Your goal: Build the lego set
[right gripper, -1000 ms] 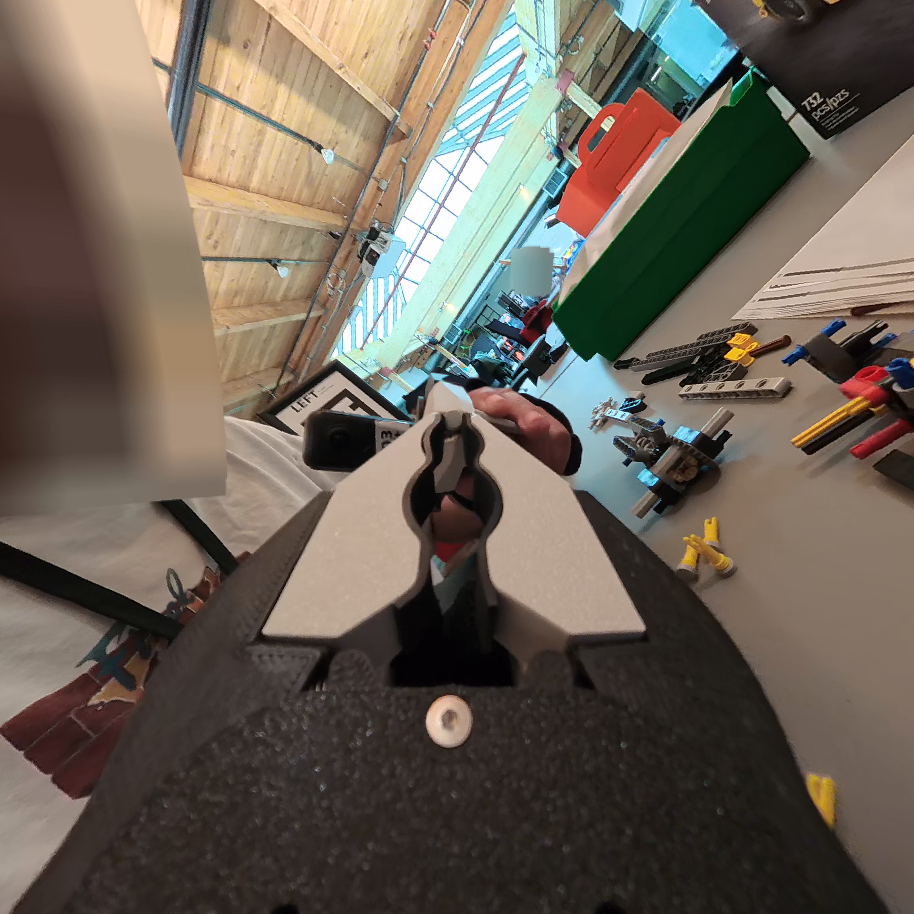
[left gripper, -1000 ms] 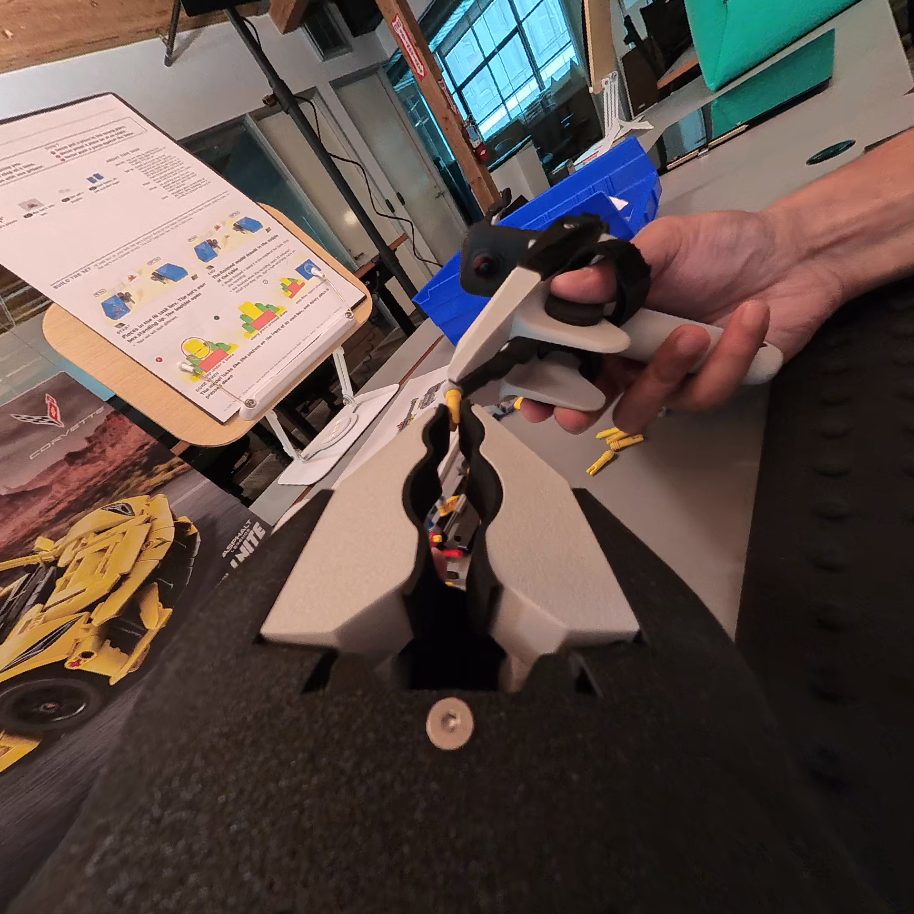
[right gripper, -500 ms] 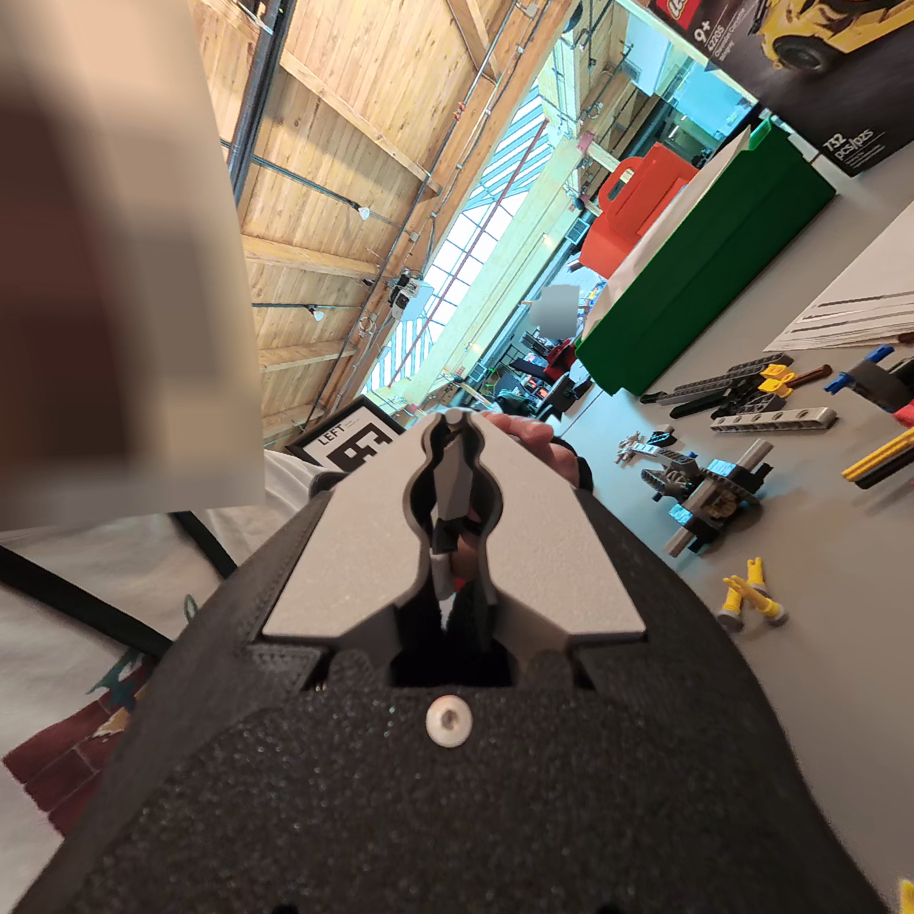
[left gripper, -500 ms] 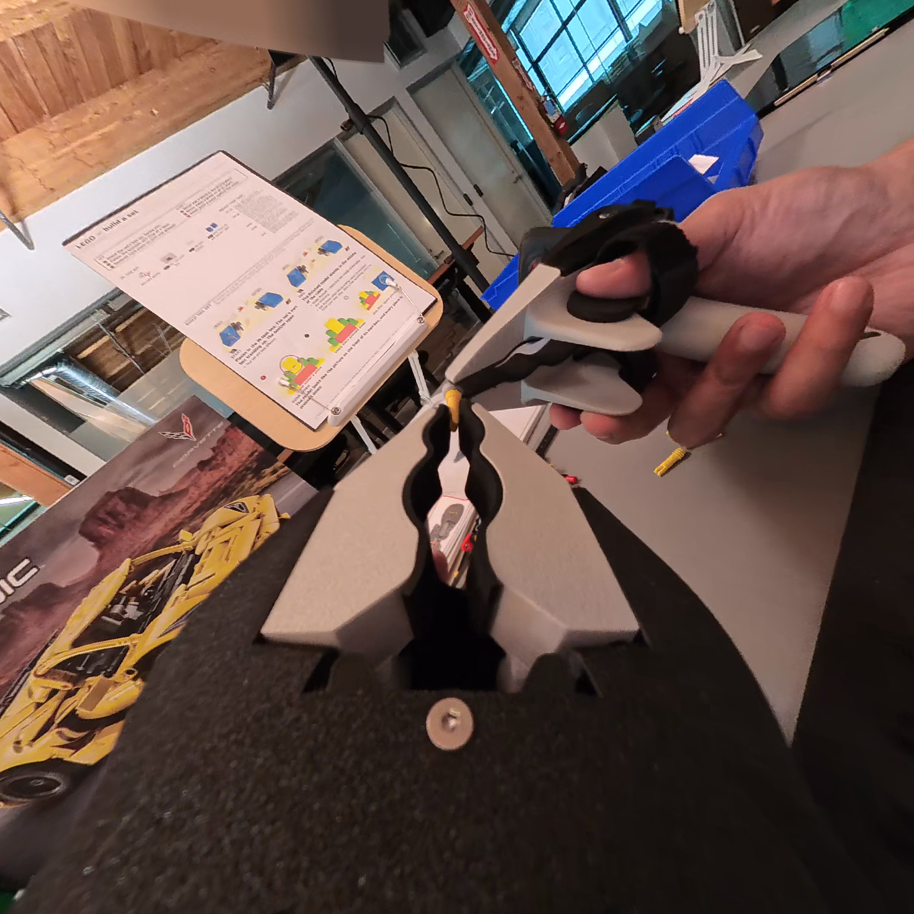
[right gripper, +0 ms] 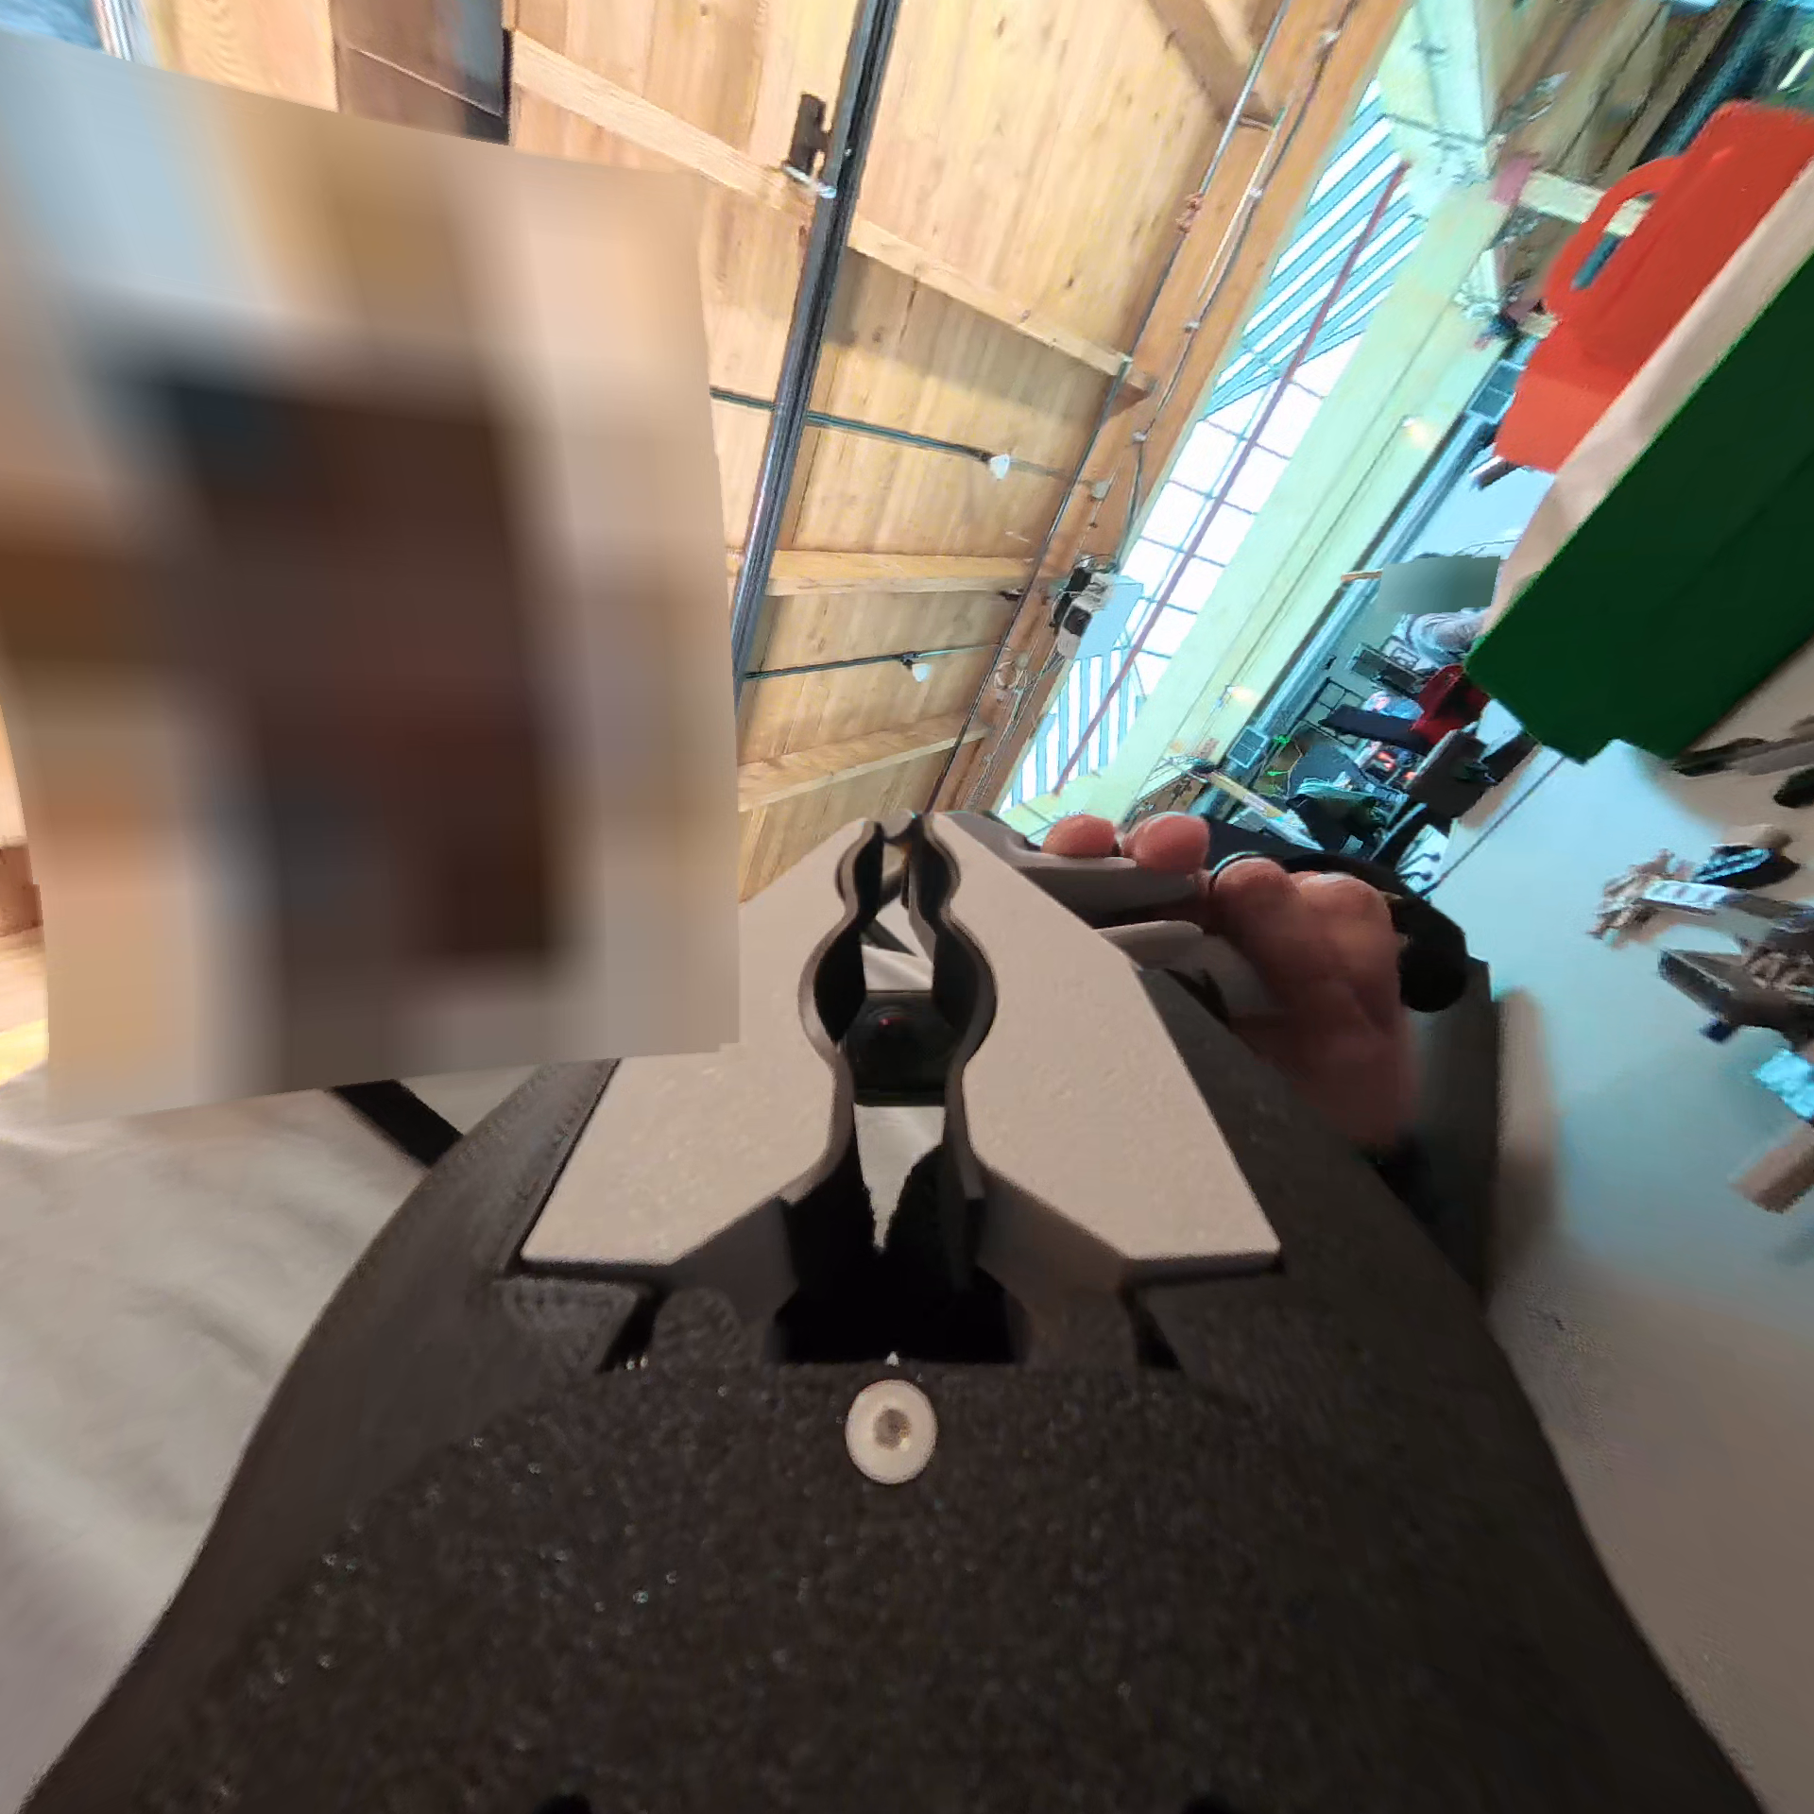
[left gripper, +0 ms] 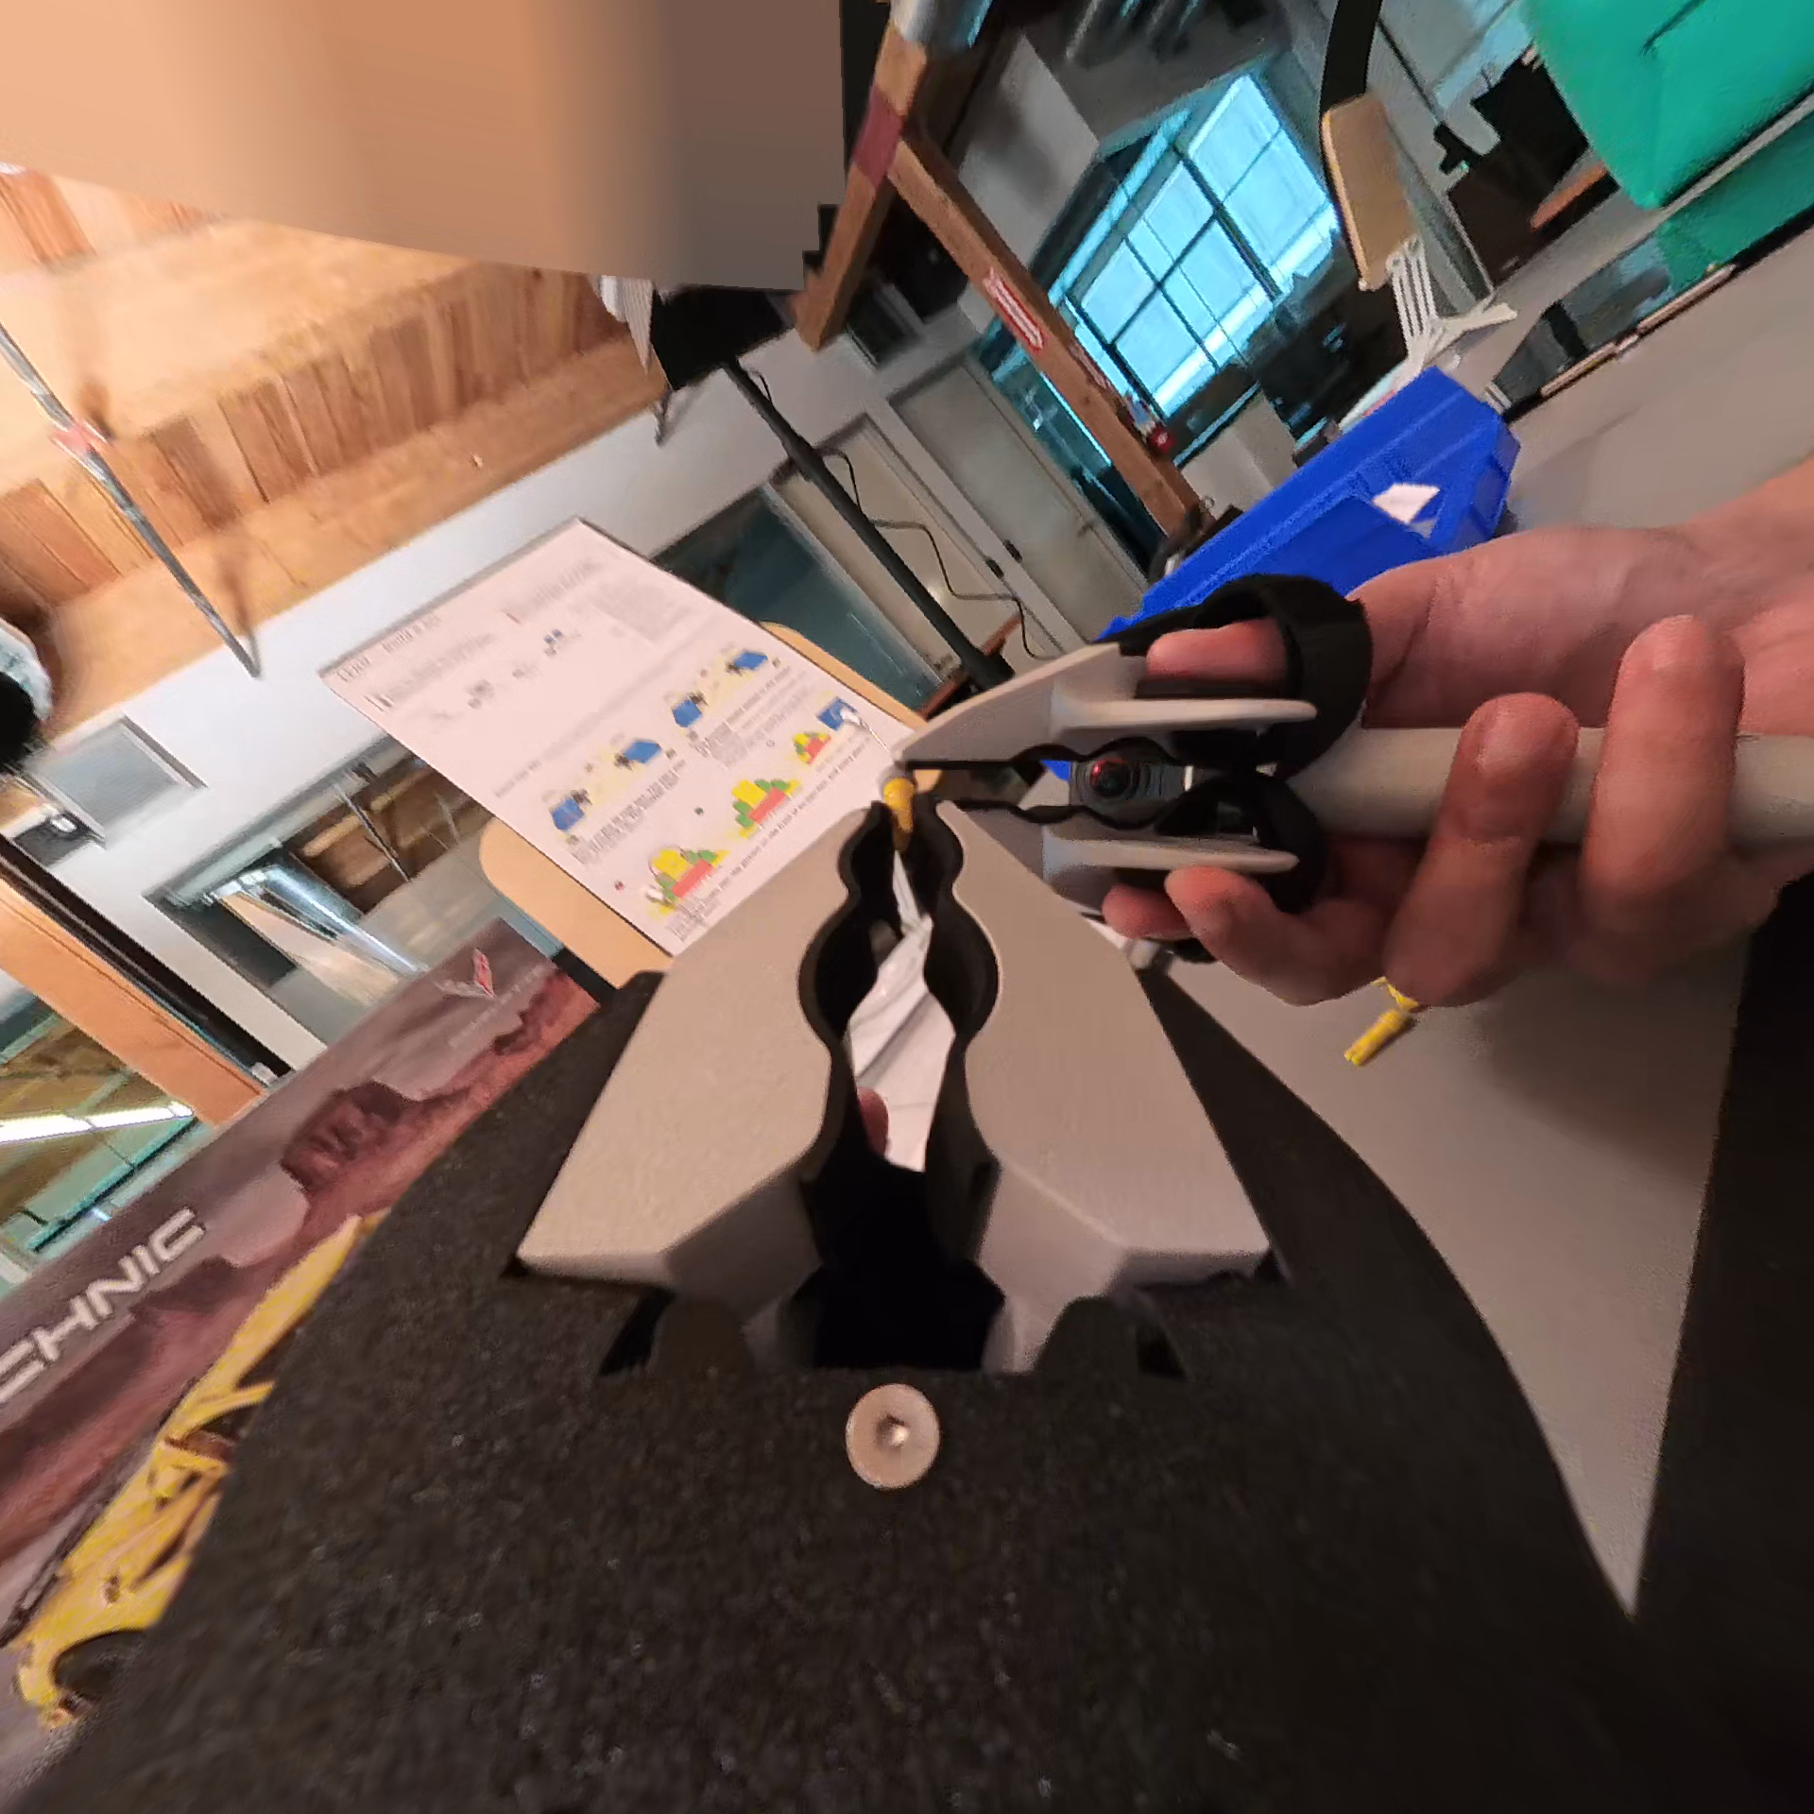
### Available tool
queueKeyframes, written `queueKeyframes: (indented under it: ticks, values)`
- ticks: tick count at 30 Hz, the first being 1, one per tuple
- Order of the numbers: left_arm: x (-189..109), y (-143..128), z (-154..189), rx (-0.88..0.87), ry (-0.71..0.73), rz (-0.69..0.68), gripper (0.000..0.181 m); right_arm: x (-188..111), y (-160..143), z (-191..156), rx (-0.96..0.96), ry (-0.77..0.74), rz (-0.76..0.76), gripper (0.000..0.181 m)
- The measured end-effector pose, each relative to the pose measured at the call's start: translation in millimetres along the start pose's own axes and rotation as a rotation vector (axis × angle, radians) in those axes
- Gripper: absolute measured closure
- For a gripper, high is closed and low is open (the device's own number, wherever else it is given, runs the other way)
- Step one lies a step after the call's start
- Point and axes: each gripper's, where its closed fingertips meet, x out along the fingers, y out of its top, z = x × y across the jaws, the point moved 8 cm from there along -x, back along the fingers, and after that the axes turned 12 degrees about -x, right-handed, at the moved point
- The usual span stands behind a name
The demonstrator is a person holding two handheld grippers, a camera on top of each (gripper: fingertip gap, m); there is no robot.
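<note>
A small yellow pin (left gripper: 895, 807) stands between the tips of my left gripper (left gripper: 899, 829), which is shut on its lower end. My right gripper (left gripper: 908, 771) comes in from the right, held by a hand (left gripper: 1531, 775), and its nearly closed tips pinch the pin's top end. In the right wrist view my right gripper (right gripper: 900, 836) has its tips together; the pin is hard to make out there. The left gripper (right gripper: 1099, 888) and its hand show just behind them. Both grippers are held up off the grey table (left gripper: 1472, 1178).
A loose yellow pin (left gripper: 1379, 1036) lies on the table. An instruction sheet on a stand (left gripper: 628, 746), a set box with a yellow car (left gripper: 245, 1227) and a blue bin (left gripper: 1374, 501) stand beyond. A green bin (right gripper: 1688, 550) and blurred loose parts (right gripper: 1747, 942) are to the right. The grippers are tip to tip, or close to it.
Both grippers have risen and tilted upward, tips staying together at the yellow pin. The right gripper has rolled. The table parts have slid toward the right edge of its view.
</note>
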Motion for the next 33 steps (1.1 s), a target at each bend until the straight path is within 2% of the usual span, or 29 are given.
queueKeyframes:
  ticks: [1,6,14,26,33]
  values:
    - [-0.9,1.7,-0.2,0.012,0.006,0.018,0.179,2.1,-0.3,-1.7,-0.017,0.007,-0.005,0.175]
    - [-1.1,3.4,-0.7,0.020,0.016,0.039,0.179,4.9,-0.3,-3.2,-0.030,0.025,-0.003,0.176]
    - [7.1,-9.8,-5.7,-0.115,-0.042,-0.061,0.179,-5.7,10.5,1.4,-0.203,-0.173,-0.020,0.173]
    - [9.7,-15.9,-5.2,-0.095,-0.030,-0.121,0.178,-8.9,14.3,-3.2,-0.463,-0.331,-0.084,0.175]
    - [10.6,-18.3,-4.6,-0.097,-0.035,-0.143,0.178,-10.7,13.9,-4.3,-0.538,-0.387,-0.103,0.175]
